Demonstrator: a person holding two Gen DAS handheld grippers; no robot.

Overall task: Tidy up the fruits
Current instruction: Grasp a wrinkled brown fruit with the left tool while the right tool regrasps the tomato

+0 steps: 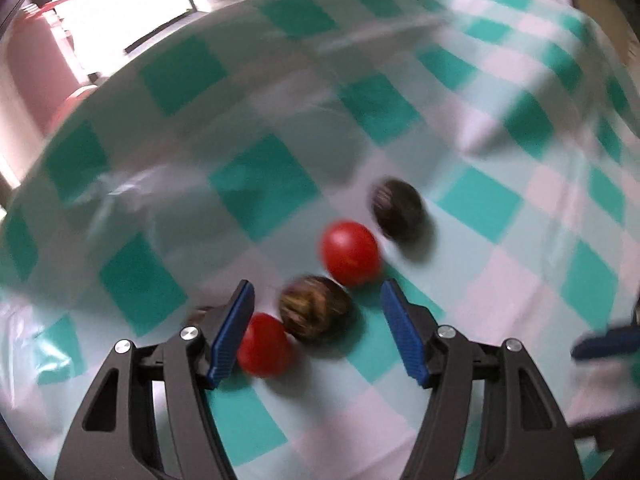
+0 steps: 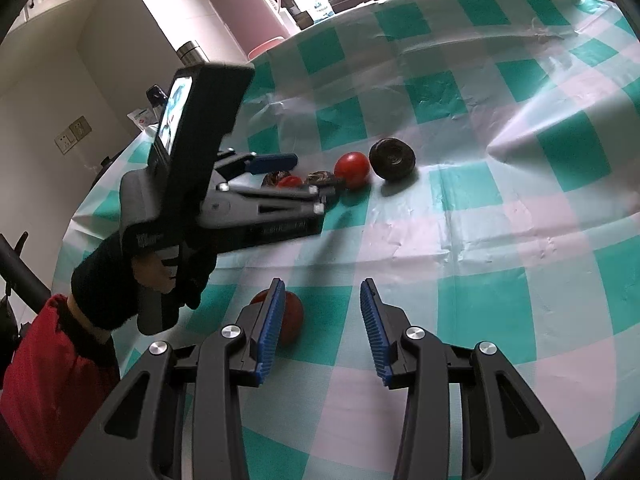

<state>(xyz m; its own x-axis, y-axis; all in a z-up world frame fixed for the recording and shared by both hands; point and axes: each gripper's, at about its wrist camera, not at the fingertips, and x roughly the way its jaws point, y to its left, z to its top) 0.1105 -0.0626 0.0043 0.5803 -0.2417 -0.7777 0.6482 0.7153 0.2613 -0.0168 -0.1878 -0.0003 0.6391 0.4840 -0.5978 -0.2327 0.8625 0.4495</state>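
A row of fruits lies on the checked tablecloth (image 1: 256,176). In the left wrist view my left gripper (image 1: 317,286) is open and hangs over the row. A dark brown fruit (image 1: 316,308) sits between its jaws, untouched. One red tomato (image 1: 264,344) lies by the left pad (image 1: 230,336). A second tomato (image 1: 350,252) and another dark fruit (image 1: 398,210) lie beyond. In the right wrist view my right gripper (image 2: 321,284) is open with nothing gripped. A lone tomato (image 2: 294,316) rests just behind its left fingertip. The left gripper (image 2: 312,178) reaches into the row there.
A gloved hand (image 2: 120,280) with a red sleeve (image 2: 52,360) holds the left gripper. A pink bottle (image 2: 244,12) and a steel flask (image 2: 192,52) stand past the table's far left edge. The plastic cloth is creased at the right (image 2: 516,132).
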